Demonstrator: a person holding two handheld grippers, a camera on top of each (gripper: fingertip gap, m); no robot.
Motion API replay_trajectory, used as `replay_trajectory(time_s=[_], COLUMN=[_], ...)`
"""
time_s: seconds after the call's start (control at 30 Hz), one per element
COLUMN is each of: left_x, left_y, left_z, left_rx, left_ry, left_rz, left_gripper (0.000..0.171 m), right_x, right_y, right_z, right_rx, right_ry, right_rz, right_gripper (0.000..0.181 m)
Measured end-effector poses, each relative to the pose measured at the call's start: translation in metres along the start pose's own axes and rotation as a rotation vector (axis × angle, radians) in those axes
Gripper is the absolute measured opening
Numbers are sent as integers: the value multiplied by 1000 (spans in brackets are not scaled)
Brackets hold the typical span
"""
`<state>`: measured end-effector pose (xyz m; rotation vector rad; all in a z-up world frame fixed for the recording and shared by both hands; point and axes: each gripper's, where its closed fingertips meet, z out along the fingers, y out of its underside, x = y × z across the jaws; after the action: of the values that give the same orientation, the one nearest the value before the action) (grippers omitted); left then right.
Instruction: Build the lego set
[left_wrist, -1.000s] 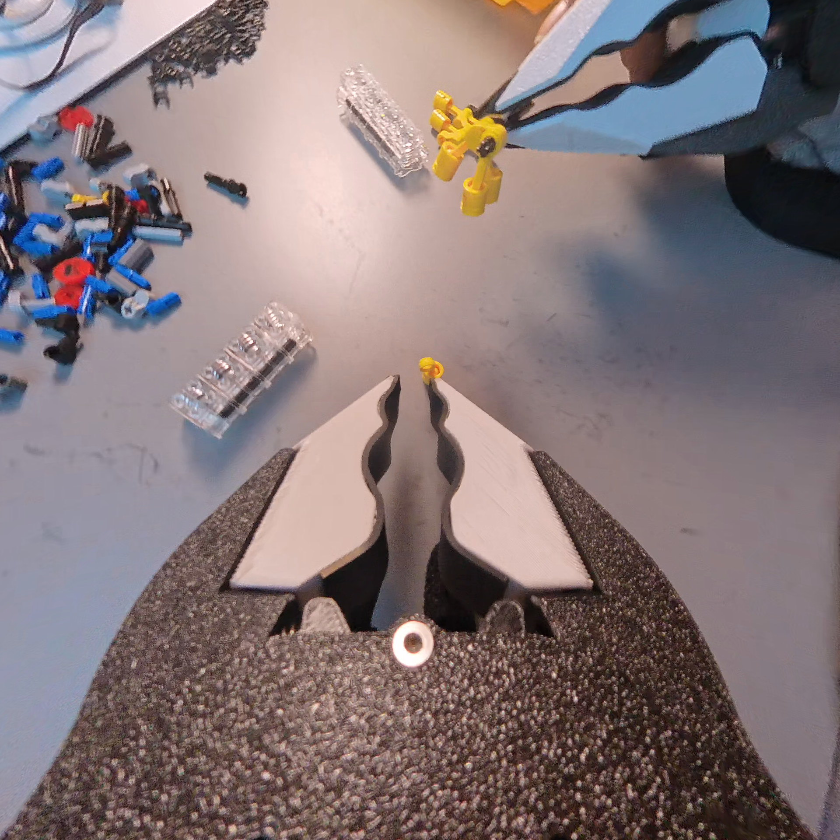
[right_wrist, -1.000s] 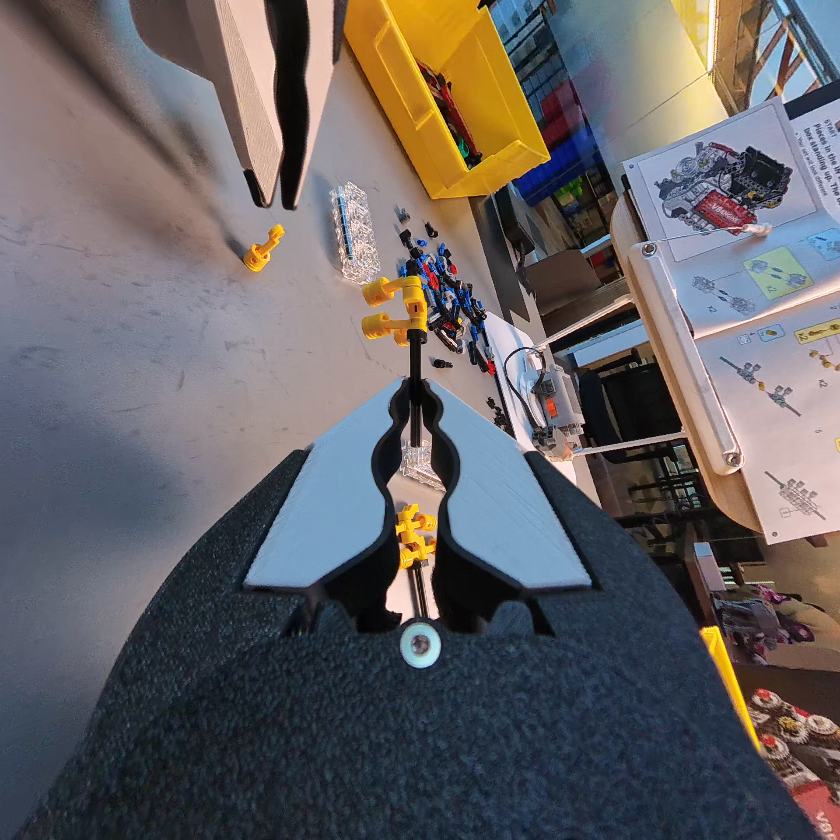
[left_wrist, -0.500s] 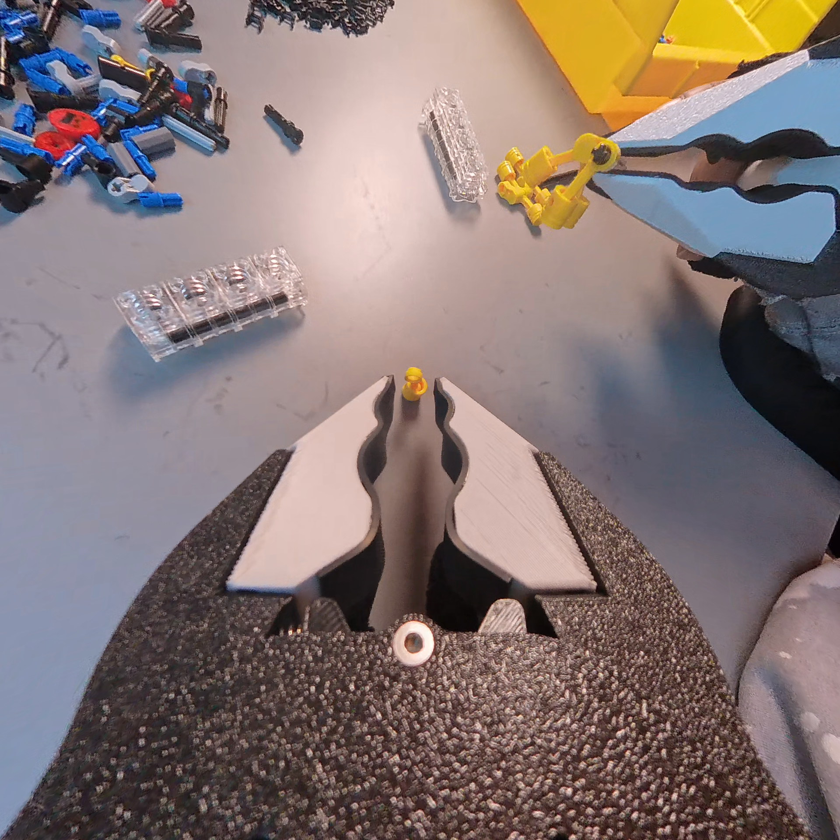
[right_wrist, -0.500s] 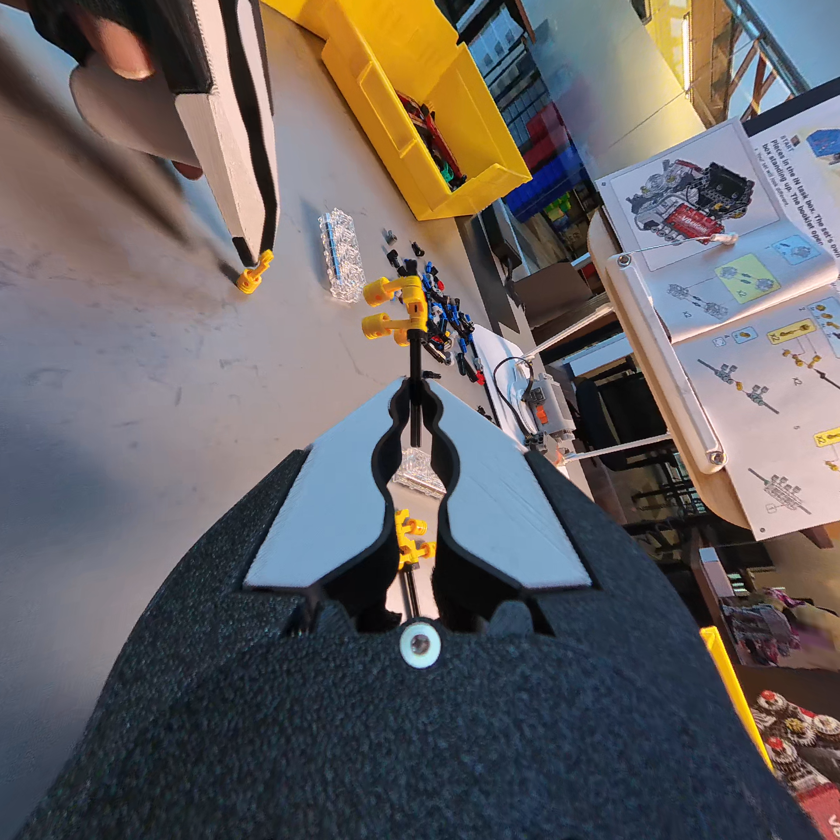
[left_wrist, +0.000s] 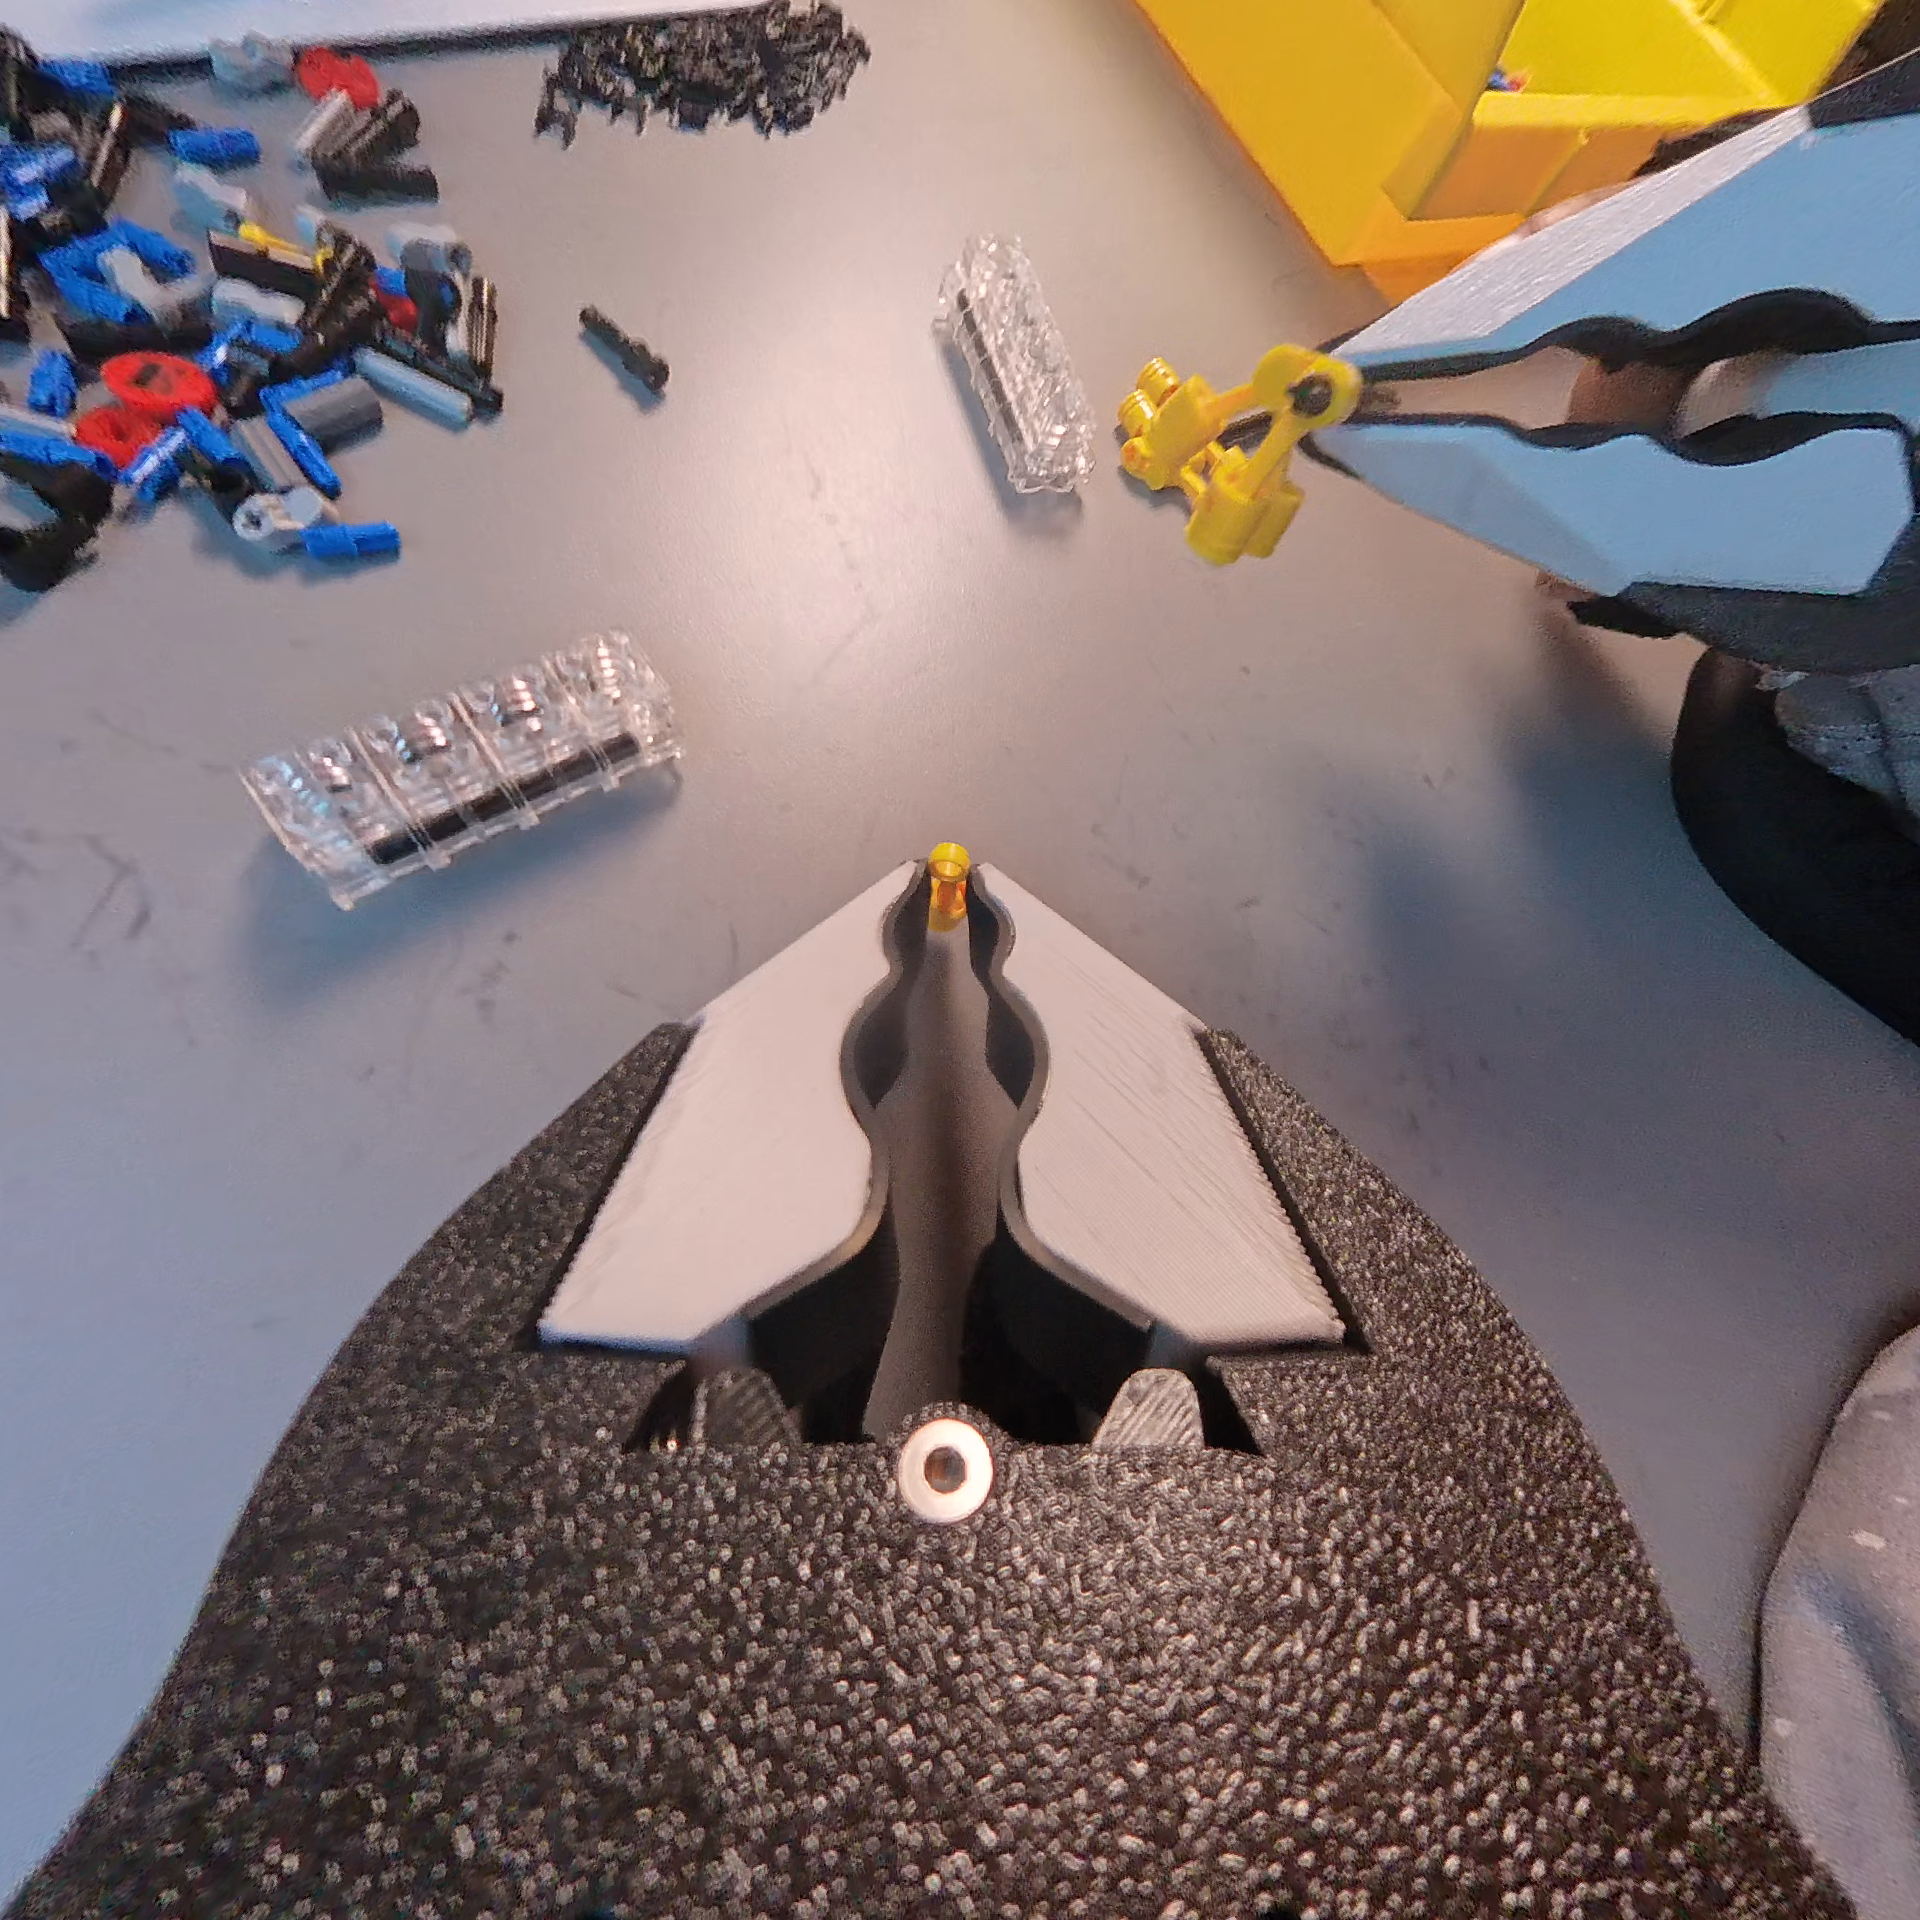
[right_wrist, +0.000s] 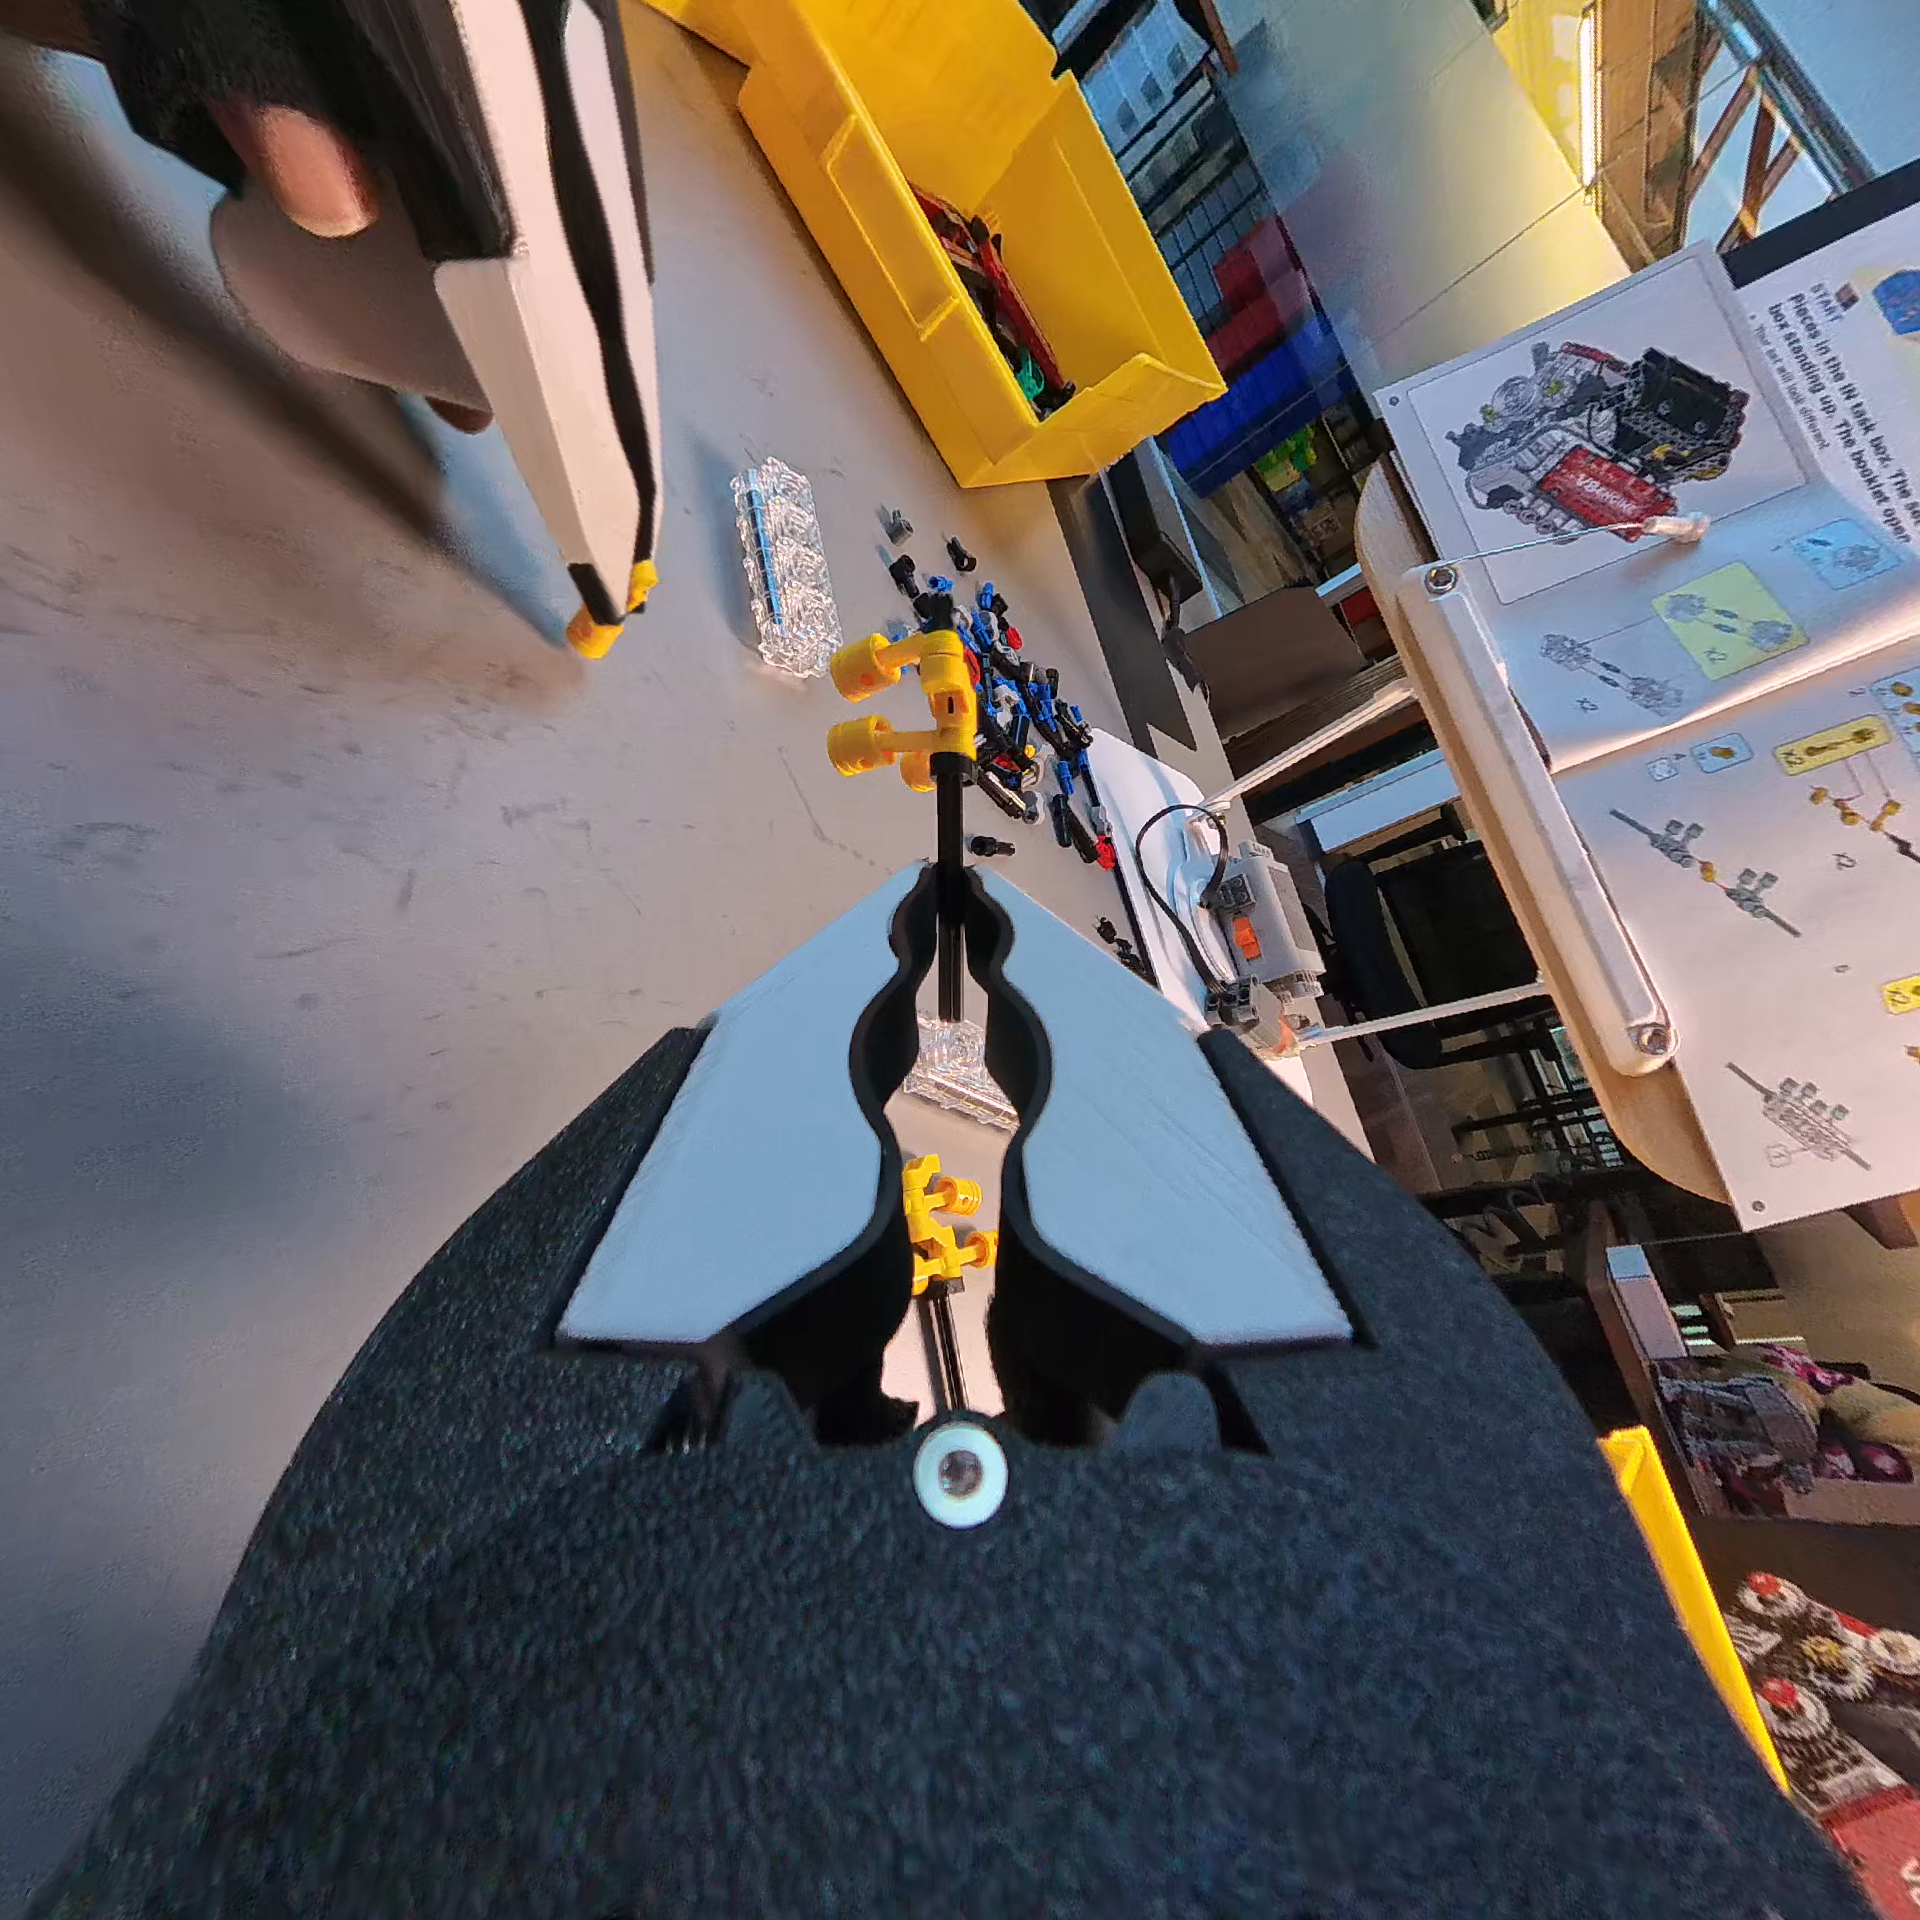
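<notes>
My left gripper (left_wrist: 948, 883) is shut on a small yellow connector piece (left_wrist: 948, 891) at its fingertips, low over the grey table (left_wrist: 1143, 831). It also shows in the right wrist view (right_wrist: 613, 613) at the upper left, with the yellow connector piece (right_wrist: 597, 629) touching the table. My right gripper (right_wrist: 951, 883) is shut on a black axle (right_wrist: 949, 831) that carries yellow piston pieces (right_wrist: 904, 707) at its far end. In the left wrist view the right gripper (left_wrist: 1340, 400) comes in from the upper right with the yellow piston pieces (left_wrist: 1216, 447) held above the table.
Two clear brick blocks (left_wrist: 457, 769) (left_wrist: 1018, 374) lie on the table. A heap of blue, black, red and grey parts (left_wrist: 208, 332) lies at the far left. A yellow bin (left_wrist: 1455, 125) stands at the back right. An instruction booklet (right_wrist: 1714, 665) stands on a holder at the right.
My left gripper has closed on the small yellow connector, which lay loose between its open fingertips before. My right gripper still holds the axle assembly and has shifted only a little.
</notes>
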<state>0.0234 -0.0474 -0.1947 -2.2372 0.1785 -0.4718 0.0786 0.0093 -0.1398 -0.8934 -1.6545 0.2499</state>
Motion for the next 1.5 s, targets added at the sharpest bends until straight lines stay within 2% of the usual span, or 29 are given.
replay_trajectory(time_s=[0.1, 0.27, 0.47, 0.63, 1.23, 1.5], left_x=[14, 36, 37, 39, 40, 48], left_y=[-20, -54, -72, -73, -78, -77], left_z=[-10, -31, -38, -31, -23, -26], left_rx=[88, 166, 91, 27, -25, -8], left_ry=[56, 40, -55, -144, -231, -227], left_rz=[130, 557, 927, 1178, 1442, 1606], left_gripper=[6, 6, 6, 6, 6, 9], right_x=[-1, -3, -2, -1, -5, -14], right_y=[-2, -15, -28, -28, -25, -31], right_z=[0, -3, -7, -7, -7, -8], right_rx=[-1, 66, 114, 109, 99, 173], right_ry=[-2, -17, -24, -23, -41, -142], right_rz=[2, 69, 121, 138, 139, 297], right_gripper=[3, 3, 3, 3, 3, 3])
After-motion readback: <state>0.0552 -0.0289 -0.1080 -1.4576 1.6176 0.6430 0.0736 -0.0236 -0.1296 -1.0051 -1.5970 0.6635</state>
